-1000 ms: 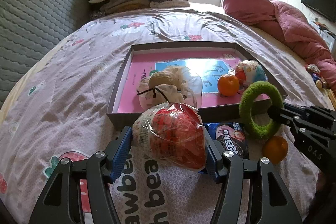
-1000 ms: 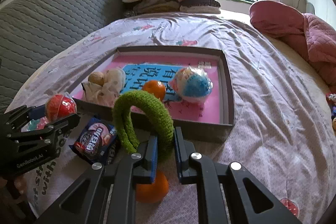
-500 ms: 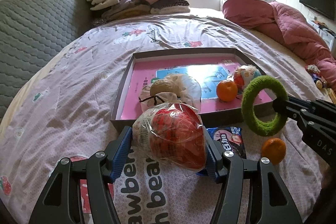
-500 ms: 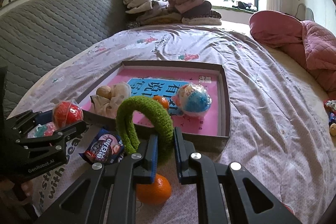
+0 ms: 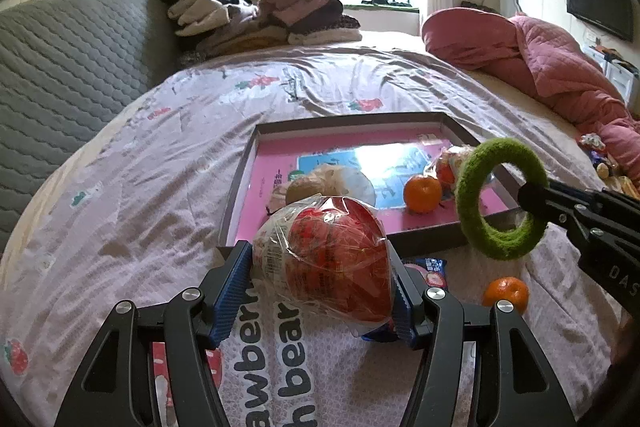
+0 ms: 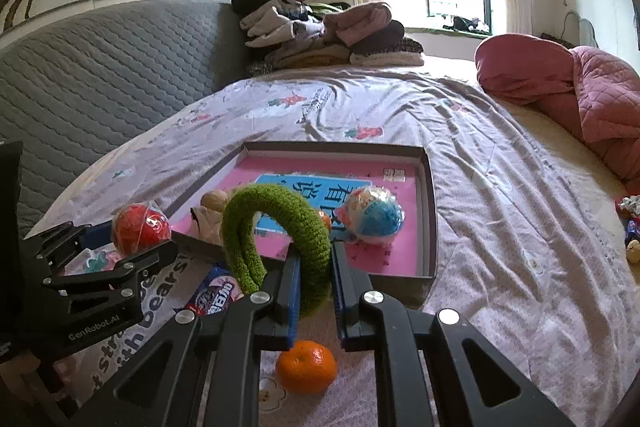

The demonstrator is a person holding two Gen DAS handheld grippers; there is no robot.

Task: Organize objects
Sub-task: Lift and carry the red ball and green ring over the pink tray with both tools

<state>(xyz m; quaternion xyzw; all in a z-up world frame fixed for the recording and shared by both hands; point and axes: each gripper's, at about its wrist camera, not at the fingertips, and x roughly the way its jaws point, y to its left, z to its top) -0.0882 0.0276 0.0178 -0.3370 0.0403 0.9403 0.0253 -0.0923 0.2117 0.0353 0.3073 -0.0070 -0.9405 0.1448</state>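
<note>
My left gripper is shut on a red ball wrapped in clear plastic, held above the bedsheet in front of the tray. My right gripper is shut on a fuzzy green ring, lifted near the tray's front edge; that ring also shows at the right of the left wrist view. The grey tray with a pink floor holds a blue-and-white wrapped ball, an orange and a small cloth bag. A second orange and a snack packet lie on the sheet in front.
A grey quilted headboard runs along the left. Folded clothes are stacked at the far end of the bed. A pink quilt is bunched at the right, with small items at the bed's right edge.
Both grippers have tilted up, so more of the room shows. The right gripper has risen a little with the green ring. Both grips are unchanged.
</note>
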